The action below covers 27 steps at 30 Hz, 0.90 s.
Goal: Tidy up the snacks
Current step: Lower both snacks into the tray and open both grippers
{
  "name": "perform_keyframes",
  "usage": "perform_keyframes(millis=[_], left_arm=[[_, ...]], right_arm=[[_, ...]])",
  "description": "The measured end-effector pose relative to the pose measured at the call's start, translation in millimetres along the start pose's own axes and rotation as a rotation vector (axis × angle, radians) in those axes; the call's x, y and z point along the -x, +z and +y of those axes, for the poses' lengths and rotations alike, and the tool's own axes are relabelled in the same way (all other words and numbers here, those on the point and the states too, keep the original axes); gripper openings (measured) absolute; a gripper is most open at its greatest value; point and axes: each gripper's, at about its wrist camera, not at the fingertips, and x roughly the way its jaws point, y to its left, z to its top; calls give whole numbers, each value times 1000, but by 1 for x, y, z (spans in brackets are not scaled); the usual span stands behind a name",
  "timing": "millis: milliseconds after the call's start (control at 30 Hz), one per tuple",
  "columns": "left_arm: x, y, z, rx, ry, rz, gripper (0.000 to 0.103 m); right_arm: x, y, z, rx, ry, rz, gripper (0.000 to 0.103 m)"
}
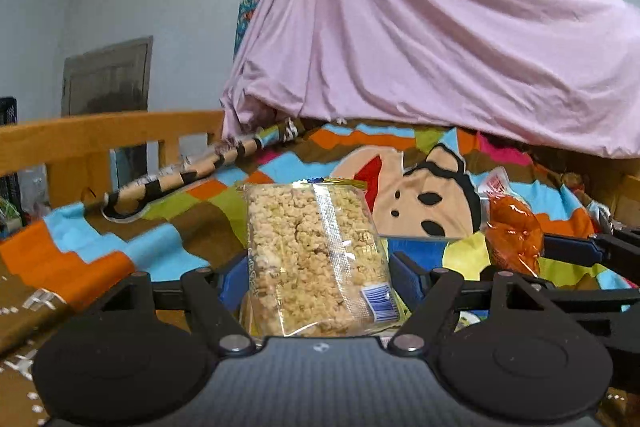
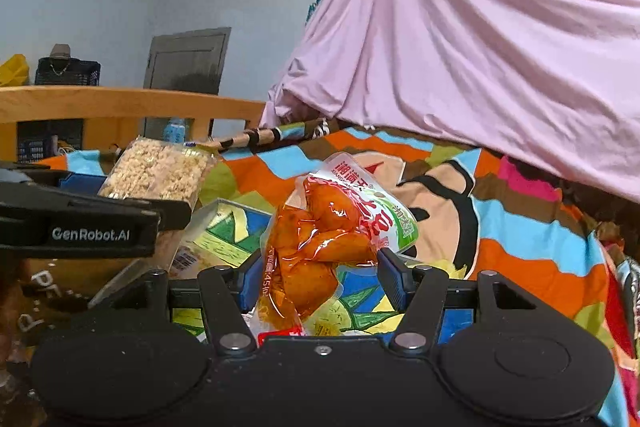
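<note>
left gripper [image 1: 316, 269] clamped on a clear crinkly pack of puffed-rice cake [image 1: 316, 259], upright between blue pads. right gripper [image 2: 320, 269] clamped on a glossy orange snack pouch [image 2: 320, 247], slightly tilted. both packs lifted over the patchwork blanket [image 1: 180, 227], side by side, close. wooden bed rail [image 1: 100, 139] on the left, draped pink sheet [image 1: 440, 47] behind; blanket ahead flat and open.

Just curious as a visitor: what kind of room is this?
Most likely a bedroom: a wooden bed rail, a colourful cartoon blanket spread over the bed, and a pink sheet draped behind it.
</note>
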Motion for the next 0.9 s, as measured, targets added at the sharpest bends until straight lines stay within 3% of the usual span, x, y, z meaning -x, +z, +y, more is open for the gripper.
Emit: perform_keyframes(millis=[300, 633, 900], left_arm=[[-37, -29, -2, -8, 1, 145, 77], [-51, -39, 4, 28, 18, 238, 77], [-51, -37, 7, 47, 5, 255, 78]], right_arm=[[-40, -22, 0, -68, -2, 110, 60], [-54, -40, -3, -84, -5, 199, 61], [-58, -44, -5, -99, 21, 234, 61]])
